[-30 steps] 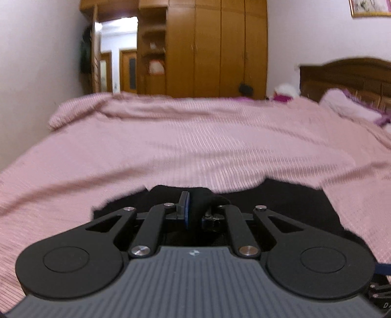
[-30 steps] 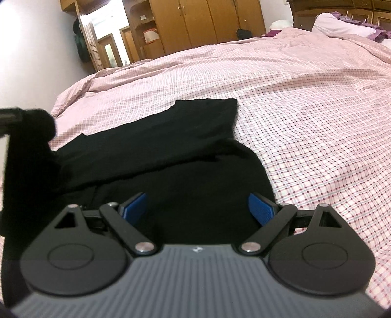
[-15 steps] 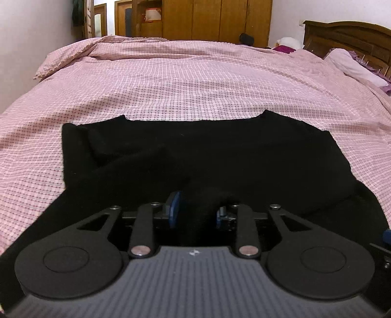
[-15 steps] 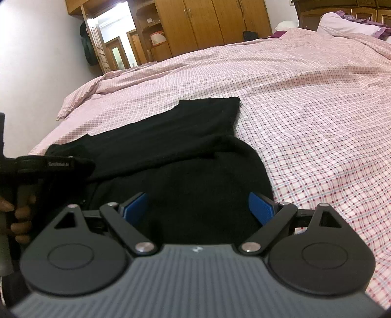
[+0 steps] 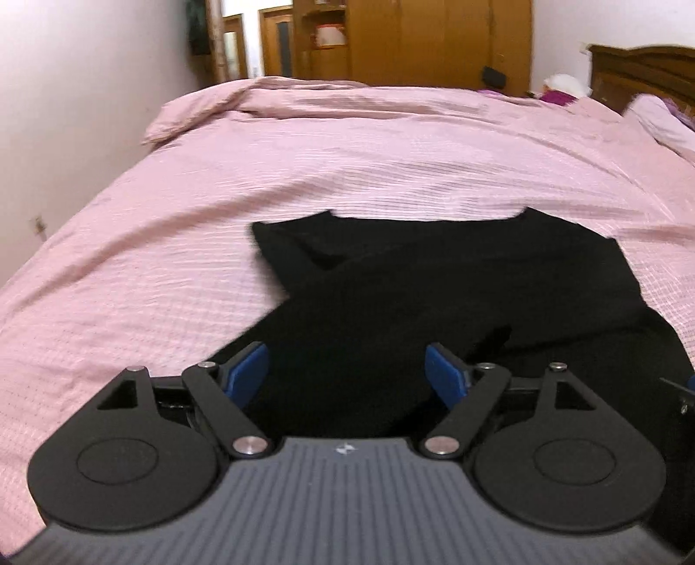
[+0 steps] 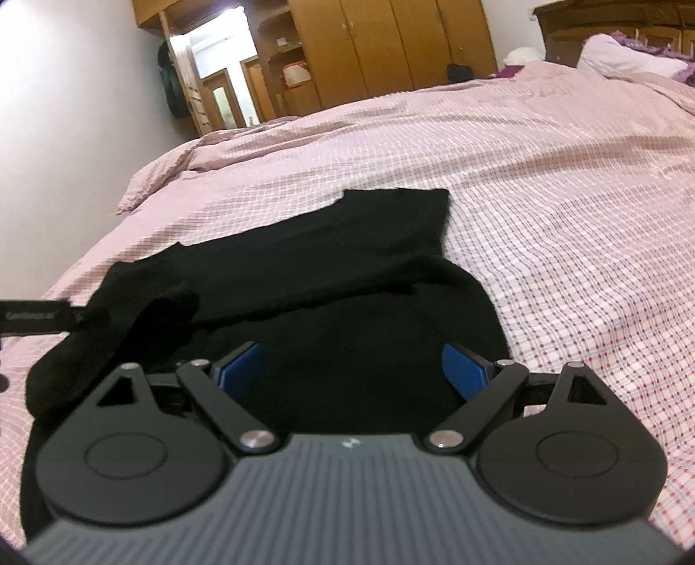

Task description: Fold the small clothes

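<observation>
The black garment (image 5: 456, 295) lies partly folded on the pink checked bed (image 5: 304, 165). The left gripper (image 5: 347, 369) is opening over it, pads clear of the cloth; the right gripper (image 6: 352, 369) hovers wide open, holding nothing. The loosely doubled-over near layer could slide or bunch if a pad snags it on the way out.

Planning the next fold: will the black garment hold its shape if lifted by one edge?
Probably not: the black garment lies rumpled in soft folds on the bedspread, so it would likely droop. It looks thin, likely light.

Pink checked bedspread (image 5: 304, 174), wood wardrobe (image 5: 434, 39) behind, headboard (image 5: 643, 69) at right.
</observation>
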Tool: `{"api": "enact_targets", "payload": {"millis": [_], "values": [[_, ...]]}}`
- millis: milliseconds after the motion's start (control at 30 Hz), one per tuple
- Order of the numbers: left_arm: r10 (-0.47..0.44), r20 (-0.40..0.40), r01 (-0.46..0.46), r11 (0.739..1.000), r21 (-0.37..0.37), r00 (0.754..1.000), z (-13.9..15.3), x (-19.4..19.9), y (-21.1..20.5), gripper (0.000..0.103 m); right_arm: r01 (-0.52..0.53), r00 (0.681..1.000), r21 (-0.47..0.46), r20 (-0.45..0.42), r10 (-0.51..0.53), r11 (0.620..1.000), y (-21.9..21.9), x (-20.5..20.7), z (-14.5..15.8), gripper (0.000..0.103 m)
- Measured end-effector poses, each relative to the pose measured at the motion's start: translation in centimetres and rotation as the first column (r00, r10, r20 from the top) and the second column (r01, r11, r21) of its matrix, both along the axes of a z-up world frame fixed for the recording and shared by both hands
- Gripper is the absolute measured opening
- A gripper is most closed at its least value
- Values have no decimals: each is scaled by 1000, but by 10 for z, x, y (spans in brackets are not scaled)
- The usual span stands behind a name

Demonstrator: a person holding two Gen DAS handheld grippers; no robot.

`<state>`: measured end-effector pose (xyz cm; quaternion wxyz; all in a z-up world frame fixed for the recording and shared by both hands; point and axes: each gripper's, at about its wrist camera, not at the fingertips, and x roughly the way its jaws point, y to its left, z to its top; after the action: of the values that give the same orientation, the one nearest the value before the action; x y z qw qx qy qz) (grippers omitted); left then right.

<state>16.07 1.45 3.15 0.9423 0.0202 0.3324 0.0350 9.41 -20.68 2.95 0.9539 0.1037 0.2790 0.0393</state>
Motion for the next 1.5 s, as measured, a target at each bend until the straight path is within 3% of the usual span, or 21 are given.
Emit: {"api": "enact_targets", "payload": {"millis": [300,467,600,767,1033,1267,1400,1500], "values": [[140,-13,-140,990,-10,990,6,-47,68,86,-94,995,-42,18,95,995,37,1,15,91],[226,-20,-226,974,-3,974,1,-61,100,86,-193,980,-97,33,196,976,73,7,25,91],[278,-46,-279,960,-20,960,-6,-69,124,86,-261,964,-87,20,263,961,102,15,30,91],[321,-63,-322,947,-15,945,-17,-83,144,86,-365,930,-93,0,367,926,147,20,33,91],[386,-81,-390,920,-36,919,-28,-99,172,86,-540,841,-116,-46,539,834,222,20,28,91],[418,-92,-425,903,-61,904,-35,-109,188,86,-630,777,-134,-110,620,765,266,25,12,91],[426,-103,-434,898,-75,899,-40,-110,192,86,-650,760,-161,-147,633,743,284,32,-2,91],[425,-111,-434,897,-84,898,-43,-111,194,86,-635,773,-217,-165,613,742,292,37,-13,77]]}}
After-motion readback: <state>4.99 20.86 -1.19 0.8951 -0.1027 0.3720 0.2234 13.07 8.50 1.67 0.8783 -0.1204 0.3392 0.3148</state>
